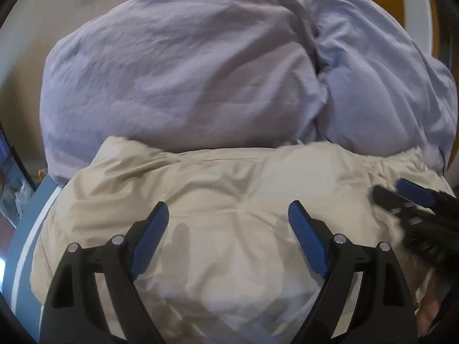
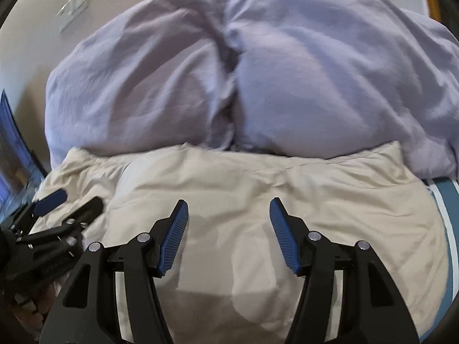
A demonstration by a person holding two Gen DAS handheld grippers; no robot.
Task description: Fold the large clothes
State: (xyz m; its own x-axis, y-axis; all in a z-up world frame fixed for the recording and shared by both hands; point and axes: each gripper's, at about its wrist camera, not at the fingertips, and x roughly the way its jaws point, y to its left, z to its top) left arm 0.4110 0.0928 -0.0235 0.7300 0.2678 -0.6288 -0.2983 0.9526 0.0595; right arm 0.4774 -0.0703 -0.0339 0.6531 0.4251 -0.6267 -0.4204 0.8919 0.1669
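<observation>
On the blue bed (image 1: 25, 246), below the lilac duvet (image 1: 178, 80), your beige jacket (image 1: 218, 189) lies crosswise under both grippers, left gripper (image 1: 228, 215) and right gripper (image 2: 228, 212) spread wide and empty, equally near.

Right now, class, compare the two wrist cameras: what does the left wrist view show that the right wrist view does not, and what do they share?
Only the left wrist view shows the left claw head-on, open above the beige garment, with the right claw entering at its right edge. Only the right wrist view shows the right claw head-on, also open, with the left claw at its left edge. Both show the beige garment spread out, lavender bedding piled behind it, and a wall plate.
</observation>
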